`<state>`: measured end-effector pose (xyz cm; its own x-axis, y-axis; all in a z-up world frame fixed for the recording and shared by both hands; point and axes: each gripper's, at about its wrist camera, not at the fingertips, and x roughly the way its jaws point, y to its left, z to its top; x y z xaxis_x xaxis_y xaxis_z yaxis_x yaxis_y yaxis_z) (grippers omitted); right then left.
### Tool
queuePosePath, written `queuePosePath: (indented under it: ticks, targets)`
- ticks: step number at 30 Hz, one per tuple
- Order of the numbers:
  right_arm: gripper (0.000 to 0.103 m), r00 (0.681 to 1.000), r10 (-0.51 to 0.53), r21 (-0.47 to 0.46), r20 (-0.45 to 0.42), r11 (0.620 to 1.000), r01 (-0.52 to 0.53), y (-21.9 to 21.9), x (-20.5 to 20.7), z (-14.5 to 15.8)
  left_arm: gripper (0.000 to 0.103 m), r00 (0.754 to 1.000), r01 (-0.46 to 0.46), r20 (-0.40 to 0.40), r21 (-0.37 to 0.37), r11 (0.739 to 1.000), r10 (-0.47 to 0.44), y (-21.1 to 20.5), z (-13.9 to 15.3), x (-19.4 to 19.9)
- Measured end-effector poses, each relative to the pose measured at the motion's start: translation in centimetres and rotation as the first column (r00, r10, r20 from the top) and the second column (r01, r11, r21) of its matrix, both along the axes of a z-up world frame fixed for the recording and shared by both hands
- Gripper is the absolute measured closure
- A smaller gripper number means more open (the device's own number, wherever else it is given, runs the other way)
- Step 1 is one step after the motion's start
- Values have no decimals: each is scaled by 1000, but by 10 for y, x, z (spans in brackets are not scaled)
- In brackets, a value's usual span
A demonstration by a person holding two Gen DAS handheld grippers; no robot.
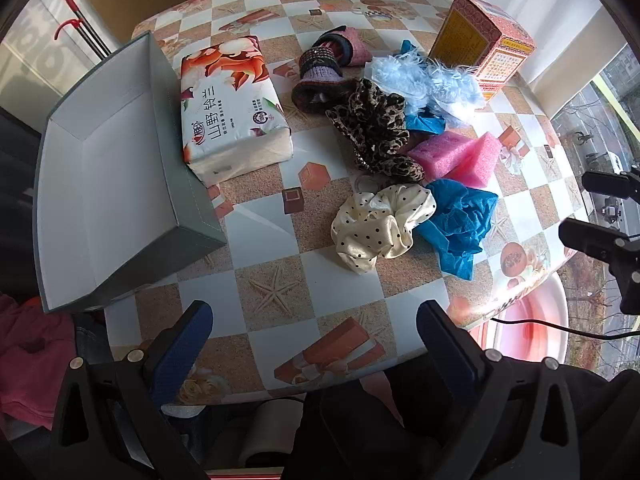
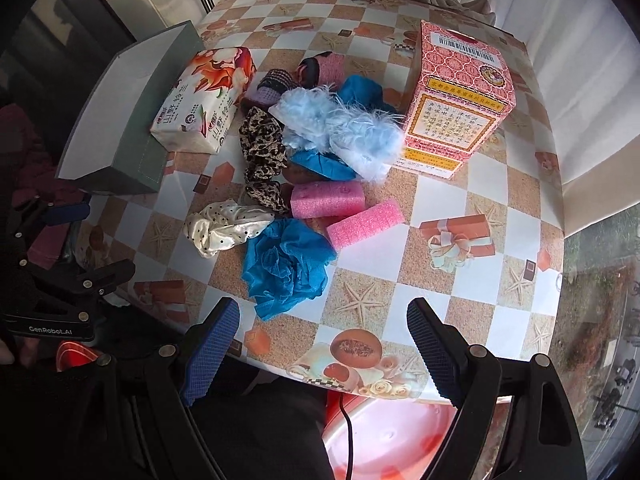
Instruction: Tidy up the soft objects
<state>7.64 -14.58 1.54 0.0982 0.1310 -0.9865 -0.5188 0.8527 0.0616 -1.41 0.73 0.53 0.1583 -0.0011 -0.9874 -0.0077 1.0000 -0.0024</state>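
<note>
On the checkered table (image 1: 344, 292), soft items are lying heaped mid-frame beside the empty grey box (image 1: 120, 184) at left, while both grippers (image 1: 316, 336) (image 2: 324, 332) are hovering spread wide, holding nothing, seemingly choosing.

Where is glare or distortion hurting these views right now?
Left wrist: bright glare washes out the table edge at lower right, and the grey box bows from fisheye. Right wrist: the window side at far right is overexposed; the blue mesh cloth and the pile stay sharp.
</note>
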Motion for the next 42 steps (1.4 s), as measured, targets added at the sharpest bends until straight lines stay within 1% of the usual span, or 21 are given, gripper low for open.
queuePosePath:
  ticks: [7,11,14,19,22,28,32,38,42]
  targets:
    - [16,1000,-1,-23,21,1000,2,0,-1,-6,1,997,80,6,5,997,-80,-17,-5,6]
    - [16,1000,-6,-7,25,1000,6,1,-3,-6,1,995,95,34,-14,995,-94,-20,-7,9]
    - [16,1000,-14,24,17,1000,14,-3,-8,-6,1,990,135,46,-36,990,-134,-28,-11,9]
    - [16,998,-61,53,-24,997,62,-14,-18,-14,1,973,230,9,-30,973,-230,-49,-20,14]
    - [16,995,-98,61,-30,993,100,-21,-19,-16,1,965,261,6,-18,965,-261,-55,-20,20]
    - [16,991,-137,74,0,988,137,-27,-9,-8,1,969,247,1,-14,969,-247,-52,-17,35]
    - [16,991,-131,65,18,989,129,-23,-4,-5,1,972,234,2,-25,972,-234,-49,-16,42]
    - [16,992,-123,56,25,991,121,-18,-4,-4,1,970,243,17,-43,969,-242,-48,-15,46]
    - [16,992,-129,49,15,991,128,-16,-8,-5,6,964,265,18,-44,963,-265,-49,-17,44]
